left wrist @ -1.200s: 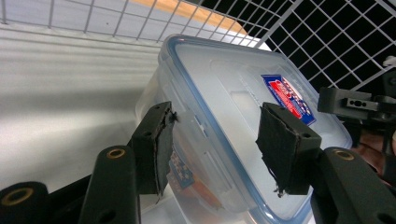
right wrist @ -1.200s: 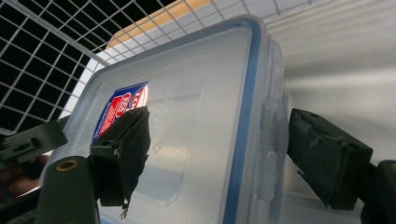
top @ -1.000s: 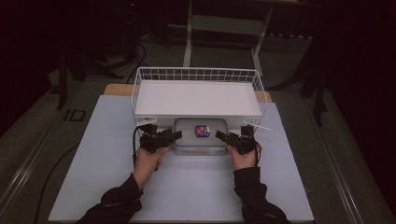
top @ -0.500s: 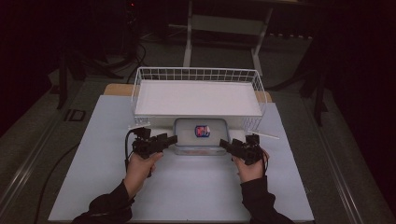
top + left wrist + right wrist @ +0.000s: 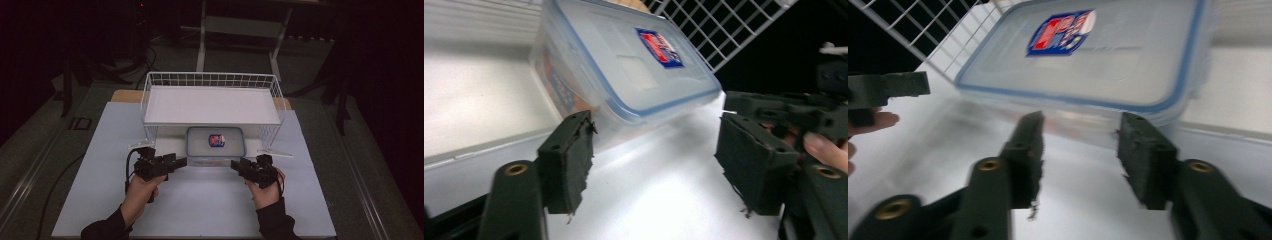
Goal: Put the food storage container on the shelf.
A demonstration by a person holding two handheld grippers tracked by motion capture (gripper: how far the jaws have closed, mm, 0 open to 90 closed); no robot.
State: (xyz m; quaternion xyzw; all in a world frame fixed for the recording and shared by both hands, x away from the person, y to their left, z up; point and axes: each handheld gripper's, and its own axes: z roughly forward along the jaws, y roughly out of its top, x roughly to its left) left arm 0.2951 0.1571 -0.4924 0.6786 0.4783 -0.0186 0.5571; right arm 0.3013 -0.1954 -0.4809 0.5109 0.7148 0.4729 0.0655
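Sitting w/ long axis left-right, half under wire rack [image 5: 212,95]: clear lidded container [image 5: 215,145]. Flanking its near corners: left gripper [image 5: 172,162], right gripper [image 5: 240,165], both spread wide, holding nothing, about equally close. Container lying just beyond fingertips.

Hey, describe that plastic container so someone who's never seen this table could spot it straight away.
Find the white wire rack at the table's far side. Under its front edge sits a clear lidded container. Its blue-rimmed lid carries a red and blue label.

Left gripper [image 5: 176,162] and right gripper [image 5: 239,166] both gape, facing inward.
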